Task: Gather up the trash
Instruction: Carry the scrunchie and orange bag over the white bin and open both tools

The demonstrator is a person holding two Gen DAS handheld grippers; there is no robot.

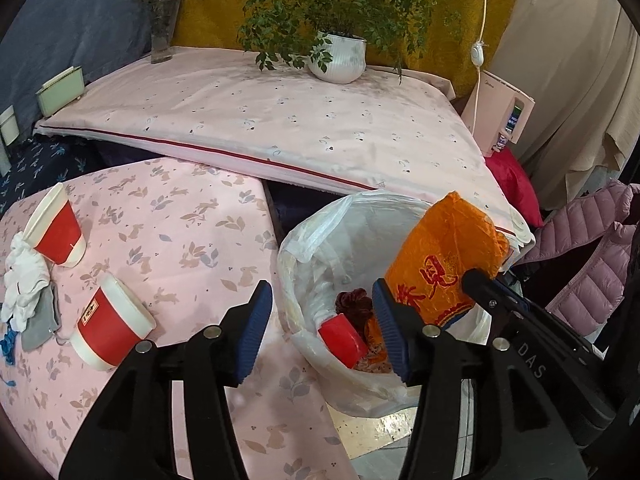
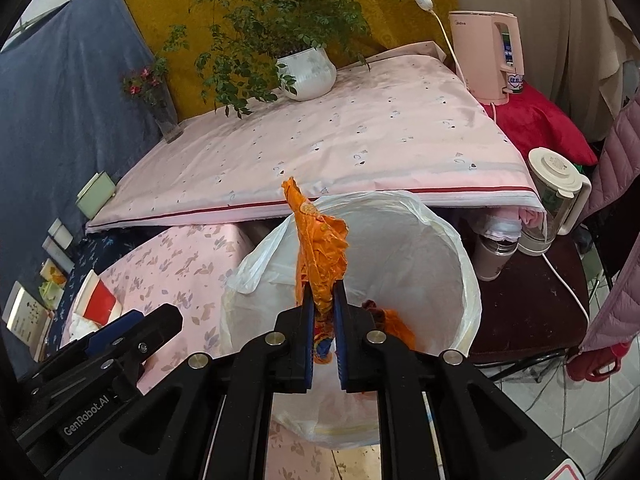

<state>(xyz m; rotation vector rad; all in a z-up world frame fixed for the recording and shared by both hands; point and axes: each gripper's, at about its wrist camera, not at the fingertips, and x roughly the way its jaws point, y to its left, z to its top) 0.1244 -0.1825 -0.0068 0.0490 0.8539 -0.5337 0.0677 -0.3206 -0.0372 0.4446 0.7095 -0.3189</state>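
My right gripper (image 2: pixel 323 312) is shut on an orange plastic wrapper (image 2: pixel 320 240) with red characters and holds it over the mouth of a white-lined trash bin (image 2: pixel 460 256). The wrapper (image 1: pixel 444 256) and the bin (image 1: pixel 320 236) also show in the left wrist view. A red box (image 1: pixel 342 338), a dark red scrap and orange wrappers lie in the bin. My left gripper (image 1: pixel 324 328) is open and empty at the bin's left rim. Two red-and-white paper cups (image 1: pixel 110 330) (image 1: pixel 56 230) lie tipped on the pink rabbit-print table, next to crumpled white tissue (image 1: pixel 24 284) and a grey scrap.
A higher table with a pink cloth (image 1: pixel 280 120) stands behind, with a potted plant (image 1: pixel 340 56), a flower vase (image 1: pixel 162 28) and a green box. A pink water dispenser (image 2: pixel 488 56), a blender jug (image 2: pixel 556 196), a hanging cord and a pink jacket are at the right.
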